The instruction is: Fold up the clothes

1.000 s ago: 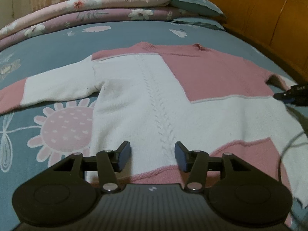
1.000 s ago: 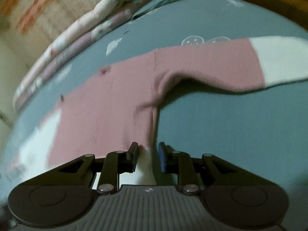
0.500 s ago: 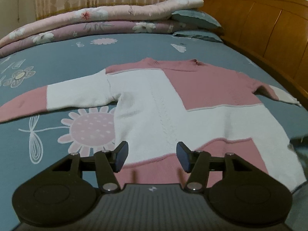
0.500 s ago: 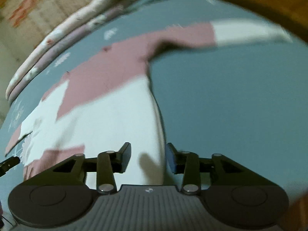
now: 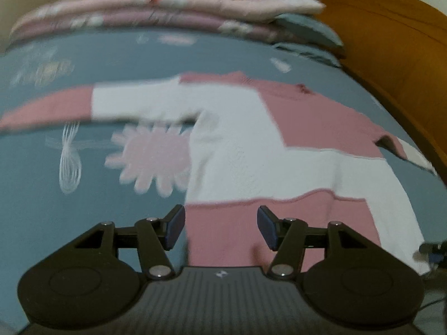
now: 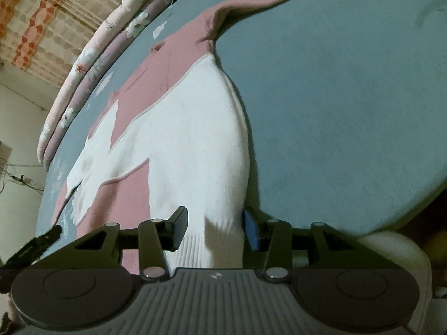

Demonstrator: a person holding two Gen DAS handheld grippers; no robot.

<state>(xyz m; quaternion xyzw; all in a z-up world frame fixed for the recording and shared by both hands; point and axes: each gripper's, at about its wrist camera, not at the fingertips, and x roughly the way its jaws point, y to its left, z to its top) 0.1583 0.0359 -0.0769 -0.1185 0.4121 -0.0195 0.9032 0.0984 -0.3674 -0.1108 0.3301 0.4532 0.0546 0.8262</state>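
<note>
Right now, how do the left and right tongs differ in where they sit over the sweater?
The left tongs frame the sweater at the pink corner of its hem; the right tongs frame the white ribbed corner. The left view is motion-blurred and the right view is sharp. Both tongs are open, with fabric between the fingers but not clamped.

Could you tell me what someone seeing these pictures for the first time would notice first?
A pink and white sweater lies spread flat in the middle of the blue flowered bedspread, sleeves out to both sides. The left gripper is open over the pink hem, and the right gripper is open astride the white hem corner. Folded quilts are stacked along the far edge, beside a wooden headboard.
</note>
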